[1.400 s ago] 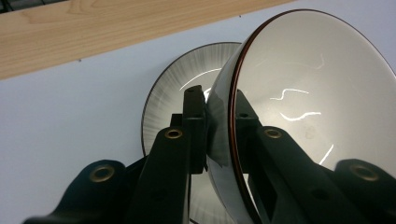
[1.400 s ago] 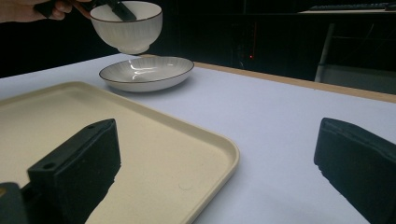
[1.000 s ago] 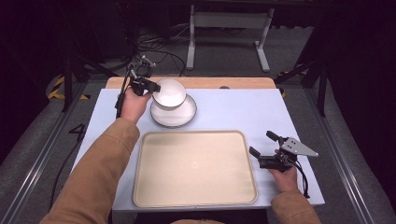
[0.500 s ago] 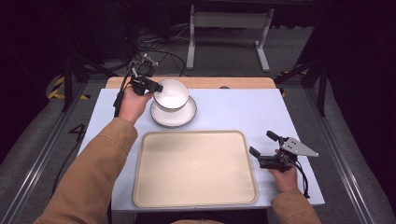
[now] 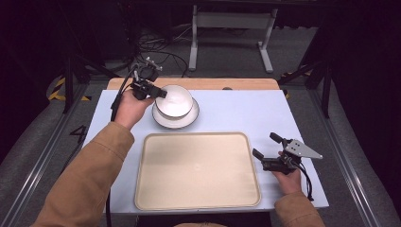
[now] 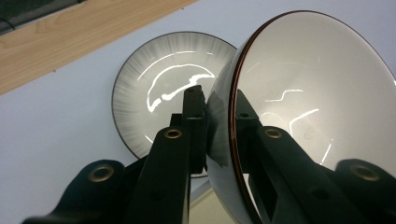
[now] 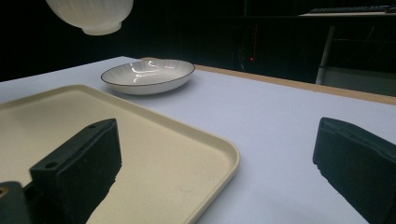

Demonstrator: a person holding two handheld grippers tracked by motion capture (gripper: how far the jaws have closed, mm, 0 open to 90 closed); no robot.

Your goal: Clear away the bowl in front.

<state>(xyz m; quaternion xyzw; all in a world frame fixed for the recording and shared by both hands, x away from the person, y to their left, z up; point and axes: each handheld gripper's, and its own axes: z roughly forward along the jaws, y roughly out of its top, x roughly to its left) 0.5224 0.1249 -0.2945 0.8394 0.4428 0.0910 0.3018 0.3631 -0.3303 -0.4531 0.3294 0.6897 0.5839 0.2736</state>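
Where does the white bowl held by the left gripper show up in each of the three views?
High view: the bowl is upper centre-left, over the plate, its rim pinched by the left gripper.
Left gripper view: it takes up the right half, tilted, its rim between the black jaws.
Right gripper view: its ribbed underside hangs at the top left, clear above the plate.
Shared landmark: the dark-rimmed plate.
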